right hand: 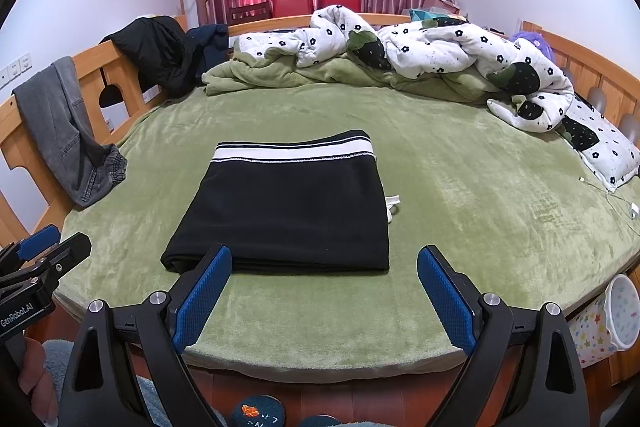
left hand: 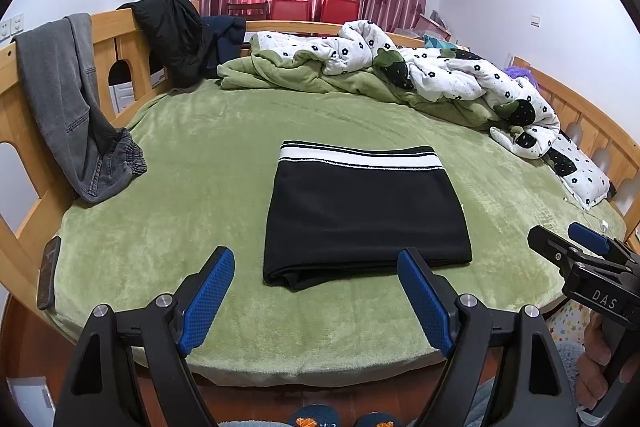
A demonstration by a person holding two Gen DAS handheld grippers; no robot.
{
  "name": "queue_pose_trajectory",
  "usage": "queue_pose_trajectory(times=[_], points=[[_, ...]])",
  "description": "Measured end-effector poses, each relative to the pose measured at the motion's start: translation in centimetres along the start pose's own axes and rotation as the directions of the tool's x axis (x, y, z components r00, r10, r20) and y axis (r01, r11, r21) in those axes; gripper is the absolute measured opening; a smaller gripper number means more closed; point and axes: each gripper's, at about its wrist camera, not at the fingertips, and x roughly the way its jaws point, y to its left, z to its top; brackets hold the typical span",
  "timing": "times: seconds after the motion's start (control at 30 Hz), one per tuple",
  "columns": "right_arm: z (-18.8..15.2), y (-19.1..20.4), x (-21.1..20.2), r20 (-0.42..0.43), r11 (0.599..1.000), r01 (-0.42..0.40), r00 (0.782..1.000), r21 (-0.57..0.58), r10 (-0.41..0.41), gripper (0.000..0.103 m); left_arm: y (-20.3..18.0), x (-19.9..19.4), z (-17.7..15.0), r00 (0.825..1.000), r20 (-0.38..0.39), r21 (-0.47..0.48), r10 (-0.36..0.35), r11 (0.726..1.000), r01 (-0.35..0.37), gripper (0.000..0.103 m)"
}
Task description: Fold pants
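Note:
Black pants (left hand: 366,215) with a white-striped waistband lie folded into a flat rectangle on the green bed cover (left hand: 200,163). They also show in the right wrist view (right hand: 288,207), with a white drawstring end poking out at their right edge. My left gripper (left hand: 316,267) is open and empty, held just short of the pants' near fold. My right gripper (right hand: 324,263) is open and empty, also just short of the near fold. Each gripper shows at the side of the other's view.
Grey jeans (left hand: 68,107) and a black jacket (left hand: 172,31) hang over the wooden bed rail (left hand: 116,27) at left. A rumpled floral quilt (left hand: 440,75) lies along the far and right side. A phone (left hand: 49,273) lies at the bed's left edge. A charger cable (right hand: 612,195) lies at right.

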Motion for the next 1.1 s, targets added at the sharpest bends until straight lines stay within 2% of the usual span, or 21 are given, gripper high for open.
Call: queue_pose_trajectory(times=[1.1], points=[[-0.2,-0.4,0.0,-0.002,1.000,-0.004,1.000,0.028,0.004,0.093,-1.0,-0.5,-0.2,1.000,0.008,-0.007,-0.005,1.000,0.005,0.085]])
